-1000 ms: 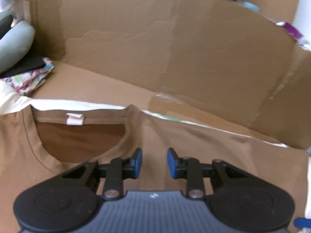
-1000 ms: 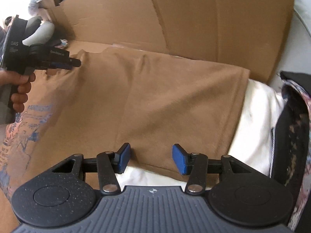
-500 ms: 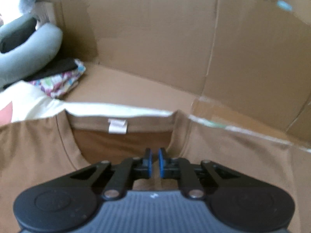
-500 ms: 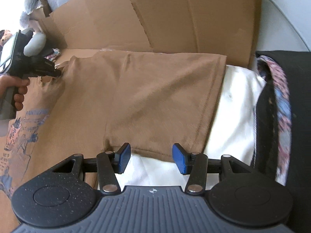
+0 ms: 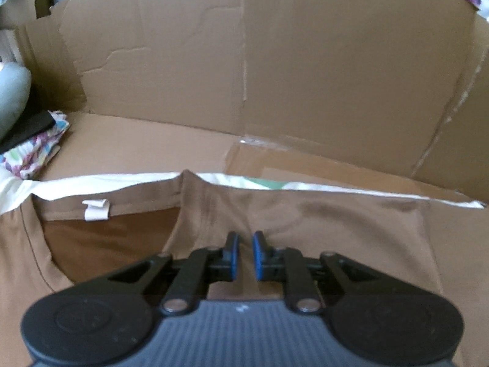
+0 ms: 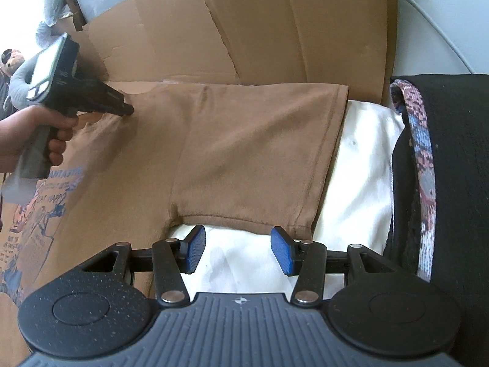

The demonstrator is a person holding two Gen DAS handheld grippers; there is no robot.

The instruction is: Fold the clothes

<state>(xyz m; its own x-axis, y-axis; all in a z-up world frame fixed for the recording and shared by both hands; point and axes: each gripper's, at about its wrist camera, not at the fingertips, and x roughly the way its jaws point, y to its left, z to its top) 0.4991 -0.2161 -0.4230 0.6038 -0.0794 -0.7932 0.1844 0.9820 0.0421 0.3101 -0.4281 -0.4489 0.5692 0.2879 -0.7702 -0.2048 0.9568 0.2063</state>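
Right gripper [image 6: 237, 249] hangs open just short of the brown T-shirt [image 6: 244, 153] sleeve hem, over white cloth [image 6: 360, 153]; left gripper [image 6: 126, 110] seemingly pinches the shoulder

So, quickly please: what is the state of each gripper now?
Left gripper: just been closing, pinching the shoulder of the brown T-shirt.
Right gripper: open, empty, beside the sleeve hem.

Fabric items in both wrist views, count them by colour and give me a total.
Brown T-shirt: 1
White cloth under it: 1
Black garment with patterned trim: 1
Multicoloured floral cloth: 1
Total: 4
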